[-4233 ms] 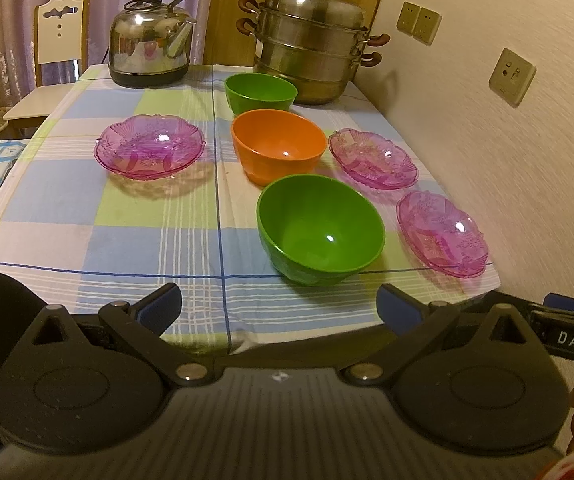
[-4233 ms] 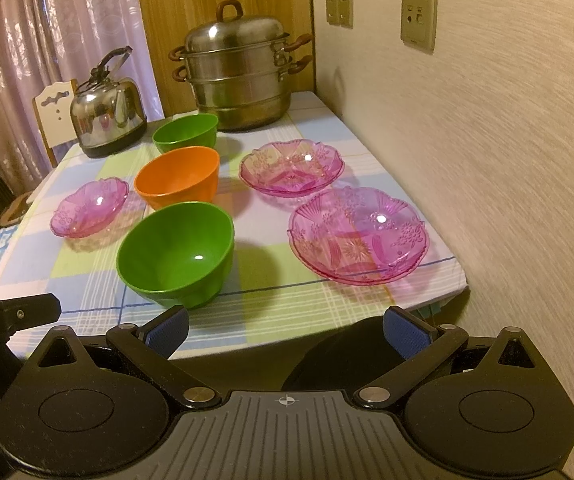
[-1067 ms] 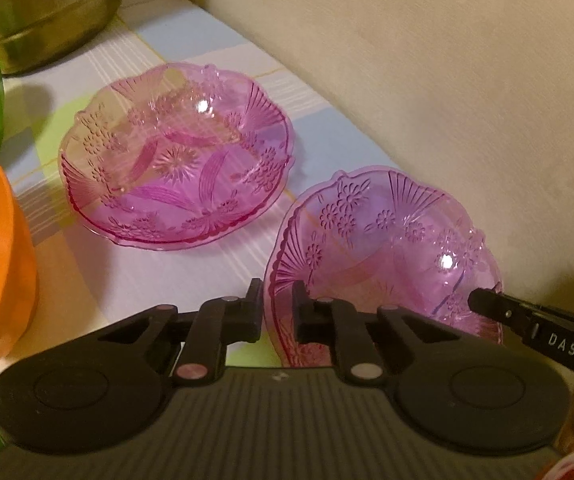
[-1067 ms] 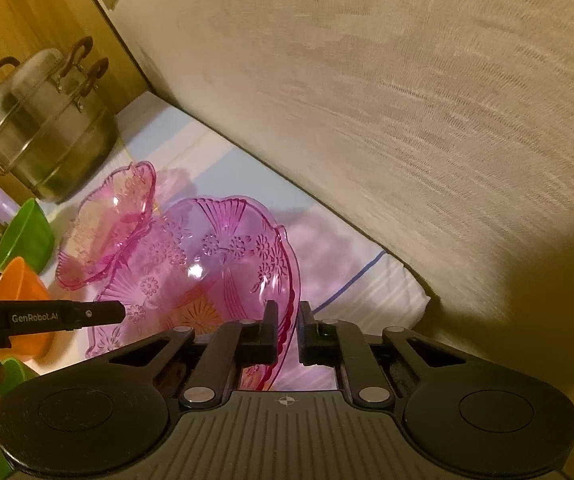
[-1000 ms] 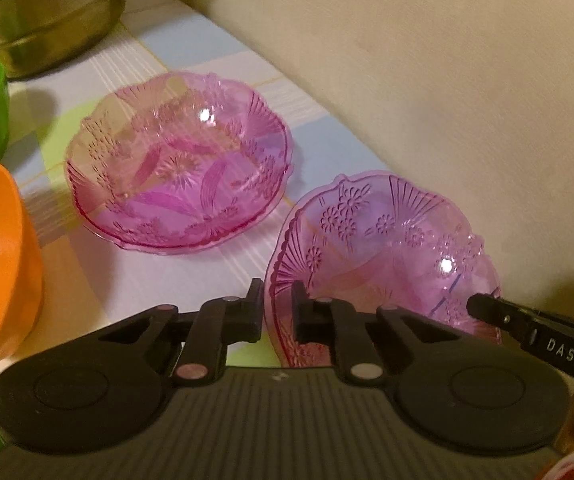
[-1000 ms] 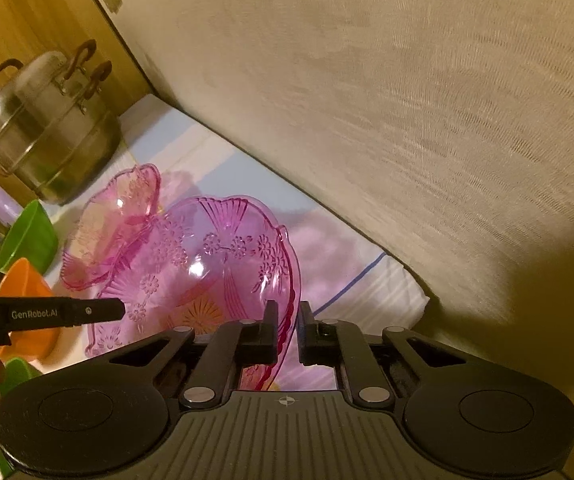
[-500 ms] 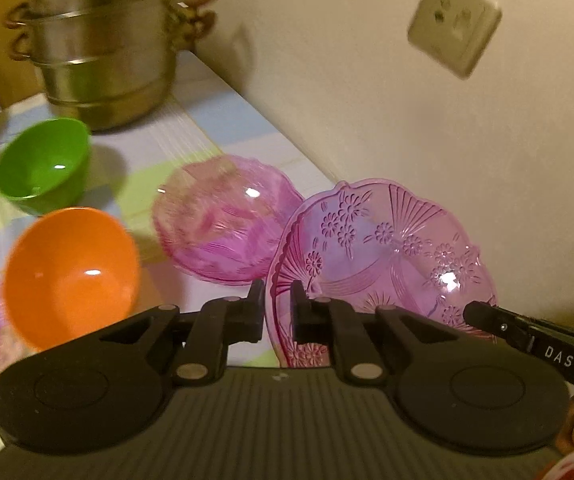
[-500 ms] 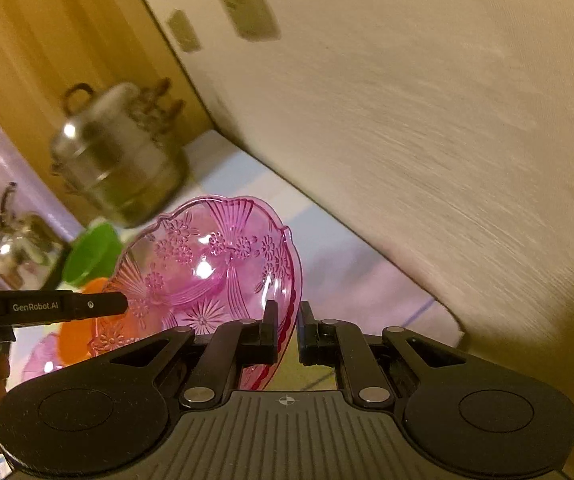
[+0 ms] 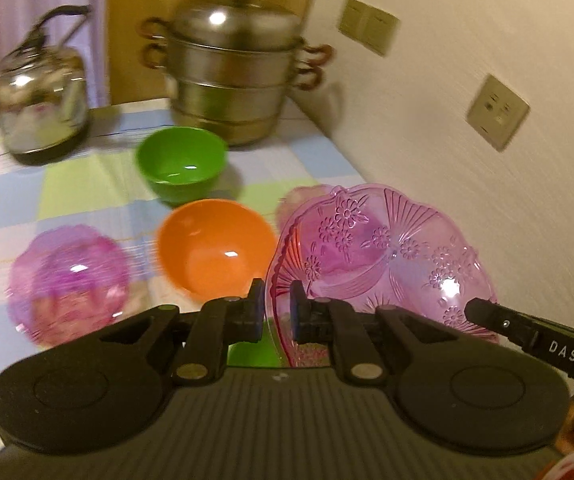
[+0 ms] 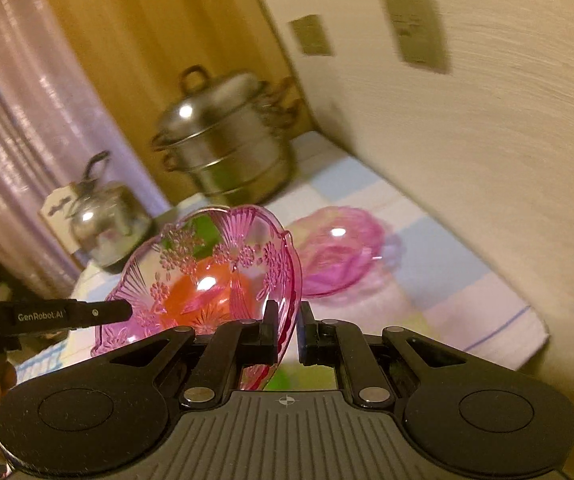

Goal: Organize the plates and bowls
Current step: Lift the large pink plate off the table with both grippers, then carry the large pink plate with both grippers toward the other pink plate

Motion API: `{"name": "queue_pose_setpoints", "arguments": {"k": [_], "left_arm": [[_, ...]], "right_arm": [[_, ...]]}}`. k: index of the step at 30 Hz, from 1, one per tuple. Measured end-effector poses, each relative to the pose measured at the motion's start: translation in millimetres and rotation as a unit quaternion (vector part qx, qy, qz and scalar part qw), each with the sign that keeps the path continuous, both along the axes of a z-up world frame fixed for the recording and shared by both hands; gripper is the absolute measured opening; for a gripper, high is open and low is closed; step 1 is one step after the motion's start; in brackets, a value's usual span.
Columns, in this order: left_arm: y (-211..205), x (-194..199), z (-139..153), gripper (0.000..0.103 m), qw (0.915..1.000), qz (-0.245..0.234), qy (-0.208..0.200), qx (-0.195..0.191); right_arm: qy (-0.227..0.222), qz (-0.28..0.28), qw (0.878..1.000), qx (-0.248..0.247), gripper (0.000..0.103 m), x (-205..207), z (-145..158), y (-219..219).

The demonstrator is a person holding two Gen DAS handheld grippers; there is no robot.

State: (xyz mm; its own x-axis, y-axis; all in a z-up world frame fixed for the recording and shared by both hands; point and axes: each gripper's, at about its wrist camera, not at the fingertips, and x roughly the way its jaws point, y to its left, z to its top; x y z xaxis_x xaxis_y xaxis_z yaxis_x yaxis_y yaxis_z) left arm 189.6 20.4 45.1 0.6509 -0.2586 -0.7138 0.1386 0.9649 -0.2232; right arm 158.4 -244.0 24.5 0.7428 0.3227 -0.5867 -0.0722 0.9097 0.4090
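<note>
One pink glass plate (image 9: 387,256) hangs in the air above the table, tilted, held at two sides. My left gripper (image 9: 277,304) is shut on its near-left rim. My right gripper (image 10: 289,322) is shut on the opposite rim of the same plate (image 10: 203,276), and its finger (image 9: 527,330) shows at the right of the left wrist view. On the cloth lie a second pink plate (image 10: 339,256) by the wall and a third pink plate (image 9: 69,276) at the left. An orange bowl (image 9: 213,252) and a small green bowl (image 9: 181,168) stand between them.
A steel steamer pot (image 9: 235,68) and a kettle (image 9: 39,96) stand at the back of the checked tablecloth (image 9: 87,184). The wall with sockets (image 9: 497,110) runs along the right side. A patch of green (image 9: 247,356) shows under my left gripper.
Both grippers have risen with the pink plate, lifting it off the cloth and away from the wall. More of the table, the bowls and the pots has come into view.
</note>
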Motion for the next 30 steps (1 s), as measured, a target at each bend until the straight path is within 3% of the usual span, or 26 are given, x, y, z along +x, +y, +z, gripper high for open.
{"name": "queue_pose_setpoints", "arguments": {"k": [13,30], "left_arm": [[107,-74,-7,0.011,0.9948,0.102,-0.007,-0.003],[169,-106,-45,0.011,0.9849,0.171,0.028,-0.008]], "right_arm": [[0.001,0.106,0.994,-0.021,0.009,-13,-8,104],[0.029,0.187,0.98,-0.052,0.009,-8,-46,181]]}}
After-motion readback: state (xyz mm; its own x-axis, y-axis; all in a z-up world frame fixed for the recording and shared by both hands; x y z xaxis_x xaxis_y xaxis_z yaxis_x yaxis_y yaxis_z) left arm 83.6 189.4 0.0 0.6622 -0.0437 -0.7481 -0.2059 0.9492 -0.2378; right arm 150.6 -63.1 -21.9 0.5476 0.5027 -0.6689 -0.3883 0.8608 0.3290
